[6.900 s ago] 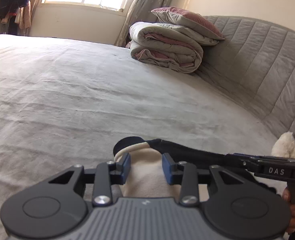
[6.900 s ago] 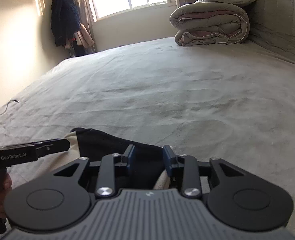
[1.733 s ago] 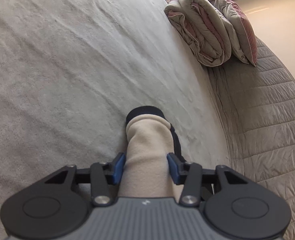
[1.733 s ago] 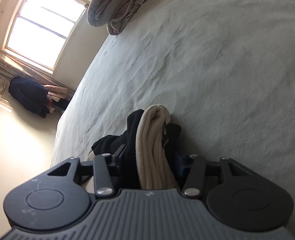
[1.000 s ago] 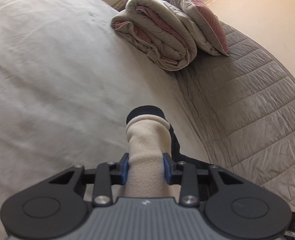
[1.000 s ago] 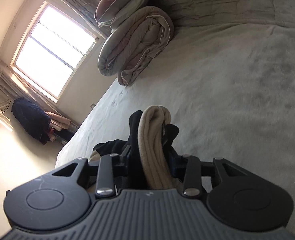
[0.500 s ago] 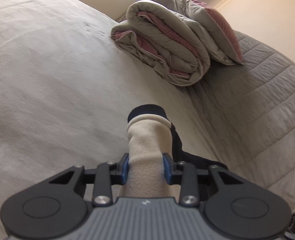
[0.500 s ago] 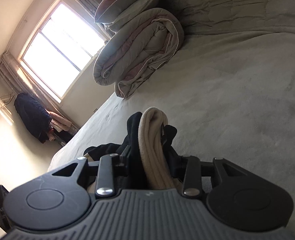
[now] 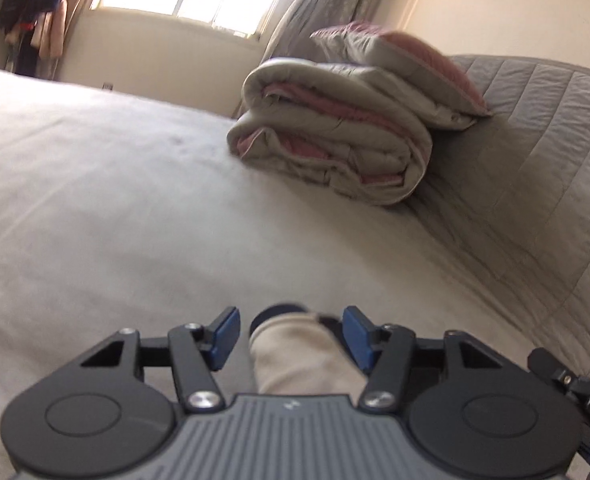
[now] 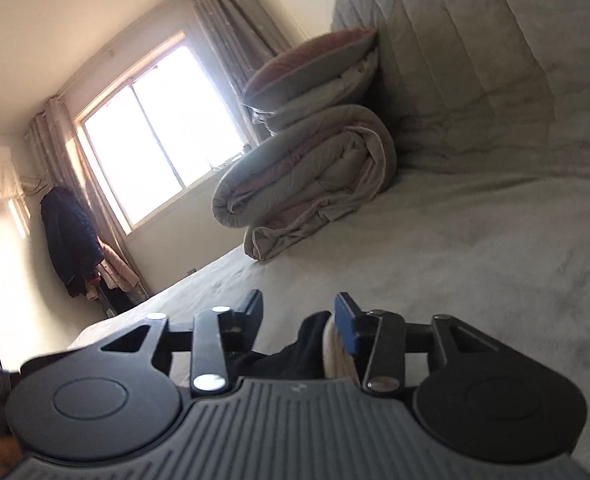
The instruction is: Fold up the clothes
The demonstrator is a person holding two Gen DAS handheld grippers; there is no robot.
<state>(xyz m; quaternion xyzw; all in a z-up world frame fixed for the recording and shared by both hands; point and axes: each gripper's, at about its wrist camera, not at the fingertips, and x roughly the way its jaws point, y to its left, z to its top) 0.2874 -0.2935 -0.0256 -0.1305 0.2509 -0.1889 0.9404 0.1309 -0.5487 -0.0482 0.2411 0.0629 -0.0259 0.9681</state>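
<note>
Now the left claw [image 9: 291, 334] stands apart from the garment [image 9: 301, 354]: half a second ago its blue pads pinched the beige roll of cloth tightly from both sides, and its jaws have just been opening, so there is clear space on either side of the roll, which still lies between them without being pressed. The right claw [image 10: 298, 314] looks different too; earlier the black and beige folds filled the gap between its pads, whereas in its own view the jaws now stand fairly wide, the cloth [image 10: 315, 344] bunched against the right-hand pad and well clear of the left one. The readings suggest a slight closing, yet the picture shows a looser hold, and whether the right pad truly presses the cloth I cannot tell. Both views have also levelled out from their earlier tilt, the left one almost upright. The garment is a soft beige piece with a black part showing at its far end and underneath, gathered into a thick rounded fold; it rests low on the grey bed [image 9: 107, 208], near the front edge of both views. Farther off, a folded duvet [image 9: 331, 148] with a pillow [image 9: 399, 64] on top sits against the quilted headboard [image 9: 535, 152], beside the bright window [image 10: 155, 136].
</note>
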